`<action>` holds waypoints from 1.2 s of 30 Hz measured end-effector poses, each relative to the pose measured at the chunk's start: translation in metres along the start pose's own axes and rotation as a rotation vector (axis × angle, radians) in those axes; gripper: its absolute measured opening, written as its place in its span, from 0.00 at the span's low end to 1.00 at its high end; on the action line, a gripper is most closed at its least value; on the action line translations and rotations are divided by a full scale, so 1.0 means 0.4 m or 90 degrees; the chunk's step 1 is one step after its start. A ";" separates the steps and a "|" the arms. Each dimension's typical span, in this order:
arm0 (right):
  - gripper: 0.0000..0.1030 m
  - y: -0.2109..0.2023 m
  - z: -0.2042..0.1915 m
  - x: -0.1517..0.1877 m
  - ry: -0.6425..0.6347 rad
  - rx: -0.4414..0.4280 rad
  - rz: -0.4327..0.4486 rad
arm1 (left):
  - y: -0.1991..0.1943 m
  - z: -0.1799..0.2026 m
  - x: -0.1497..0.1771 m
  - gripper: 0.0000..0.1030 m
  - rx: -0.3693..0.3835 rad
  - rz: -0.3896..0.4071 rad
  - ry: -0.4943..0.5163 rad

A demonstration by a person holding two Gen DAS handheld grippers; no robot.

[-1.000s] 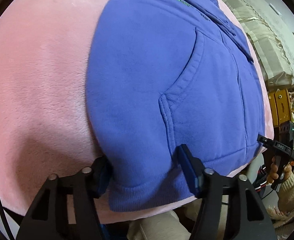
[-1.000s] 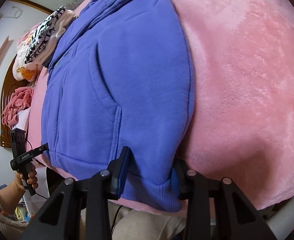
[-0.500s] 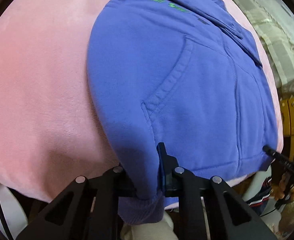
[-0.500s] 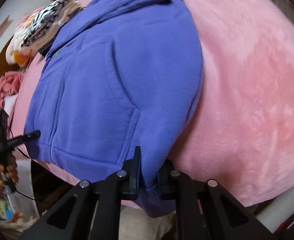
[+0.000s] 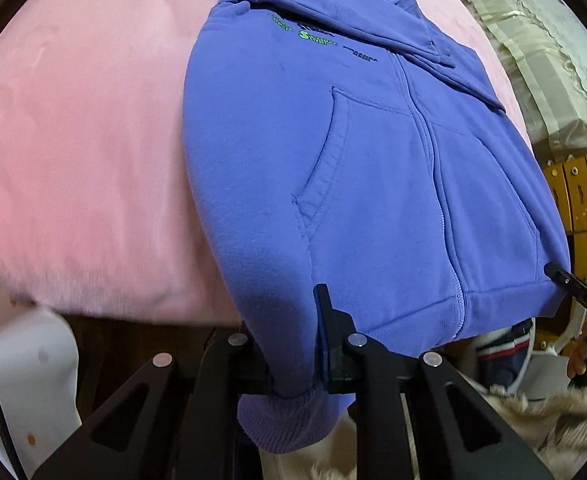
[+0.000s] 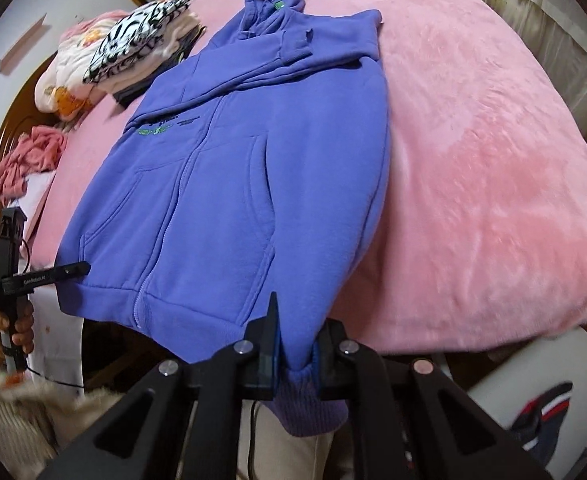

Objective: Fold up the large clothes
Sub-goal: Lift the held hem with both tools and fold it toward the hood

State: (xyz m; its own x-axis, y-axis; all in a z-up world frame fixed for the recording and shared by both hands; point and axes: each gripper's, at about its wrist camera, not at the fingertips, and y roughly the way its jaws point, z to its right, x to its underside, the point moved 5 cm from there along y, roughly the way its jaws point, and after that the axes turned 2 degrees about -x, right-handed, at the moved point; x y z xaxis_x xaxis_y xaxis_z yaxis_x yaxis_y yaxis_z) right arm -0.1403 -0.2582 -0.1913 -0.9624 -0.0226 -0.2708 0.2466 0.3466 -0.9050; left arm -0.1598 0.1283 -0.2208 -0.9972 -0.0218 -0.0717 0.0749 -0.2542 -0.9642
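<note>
A purple zip hoodie (image 5: pixel 365 168) (image 6: pixel 245 184) lies front up on a pink plush bed, sleeves folded across its chest and hood at the far end. My left gripper (image 5: pixel 293 344) is shut on the hem's left corner, whose ribbed band bunches below the jaws. The right gripper (image 6: pixel 296 344) is shut on the hem's right corner in the same way. Both corners are lifted off the bed, so the lower hem hangs in the air. The other gripper shows at each view's edge: the right gripper (image 5: pixel 553 276) and the left gripper (image 6: pixel 81 268).
The pink blanket (image 6: pixel 493 200) covers the bed. A pile of clothes (image 6: pixel 125 48) and a pink garment (image 6: pixel 25 160) lie at the far left by a wooden headboard (image 6: pixel 9 128). Cream lace bedding (image 5: pixel 533 40) and a wooden cabinet (image 5: pixel 577 200) stand to the right.
Both grippers went from open around the hem corners to shut on them, then rose and pulled back, lifting the hem off the bed and bringing more of the hoodie into view.
</note>
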 end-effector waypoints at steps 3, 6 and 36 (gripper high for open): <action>0.10 -0.018 -0.018 0.054 -0.014 0.008 -0.030 | -0.014 -0.002 0.045 0.13 0.002 -0.028 0.005; 0.10 -0.022 -0.027 0.079 -0.012 0.012 -0.052 | -0.036 -0.004 0.058 0.13 0.012 -0.041 0.000; 0.62 0.153 0.148 -0.851 0.170 -0.112 0.009 | -0.037 -0.036 -0.843 0.76 0.065 0.081 -0.279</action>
State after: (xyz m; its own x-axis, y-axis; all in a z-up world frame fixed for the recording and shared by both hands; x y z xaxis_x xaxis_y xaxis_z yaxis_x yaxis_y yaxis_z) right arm 0.2092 -0.2847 -0.1737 -0.9606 0.2225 -0.1667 0.2595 0.5024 -0.8248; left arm 0.1754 0.1532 -0.1861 -0.8864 -0.4599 -0.0525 0.2191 -0.3169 -0.9228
